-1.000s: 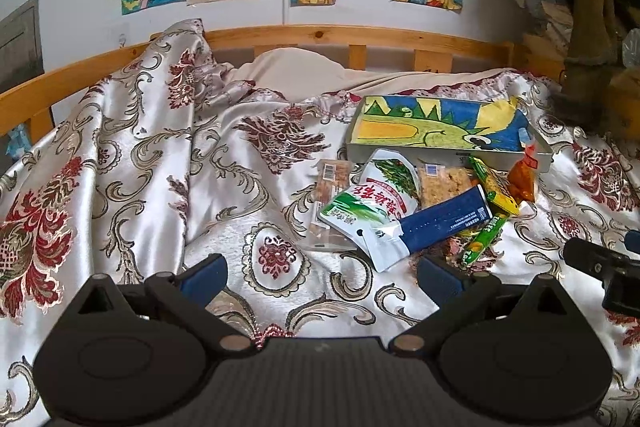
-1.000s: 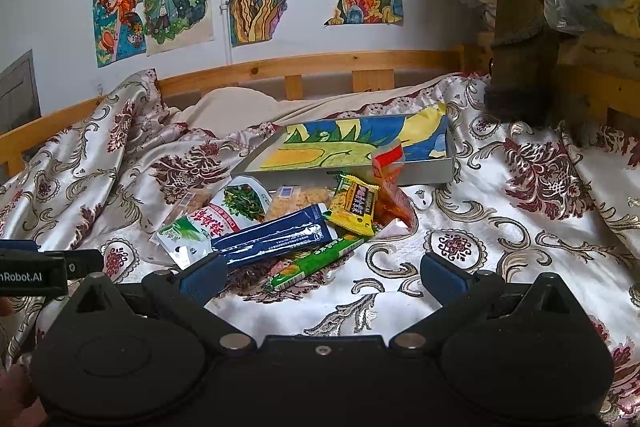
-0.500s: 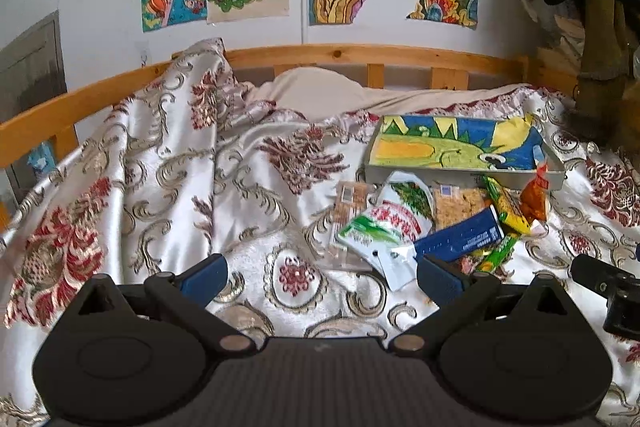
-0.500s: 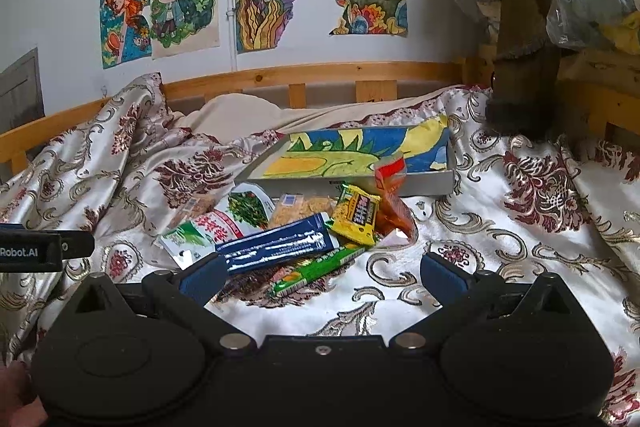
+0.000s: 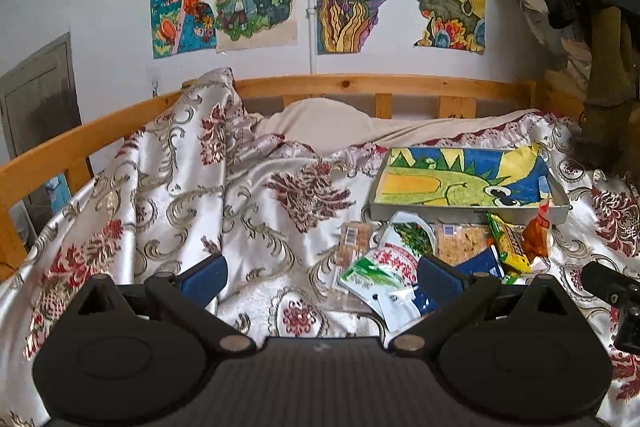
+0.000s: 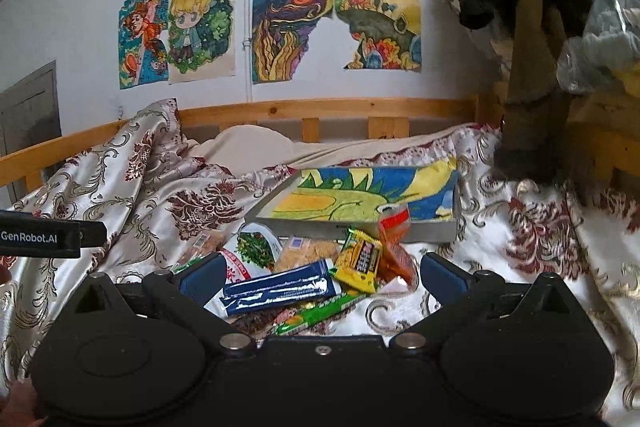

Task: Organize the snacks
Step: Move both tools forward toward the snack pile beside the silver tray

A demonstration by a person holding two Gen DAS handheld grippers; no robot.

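Snacks heaped on a glossy cream satin bedspread patterned with maroon flowers, just in front of a shallow grey rectangular tray lined with a crayon-bright drawing. Topmost: long dark-blue foil packet, flat and crinkled, lying across a white-and-green plastic pouch. Beside it, yellow foil wrapper touching a translucent orange-red sachet; slim green stick pack underneath. Left tongs spread wide, gripping nothing, hovering over bare cloth. Right tongs likewise parted and unloaded, straddling the pile from above. Behind: smooth pine bed rail.
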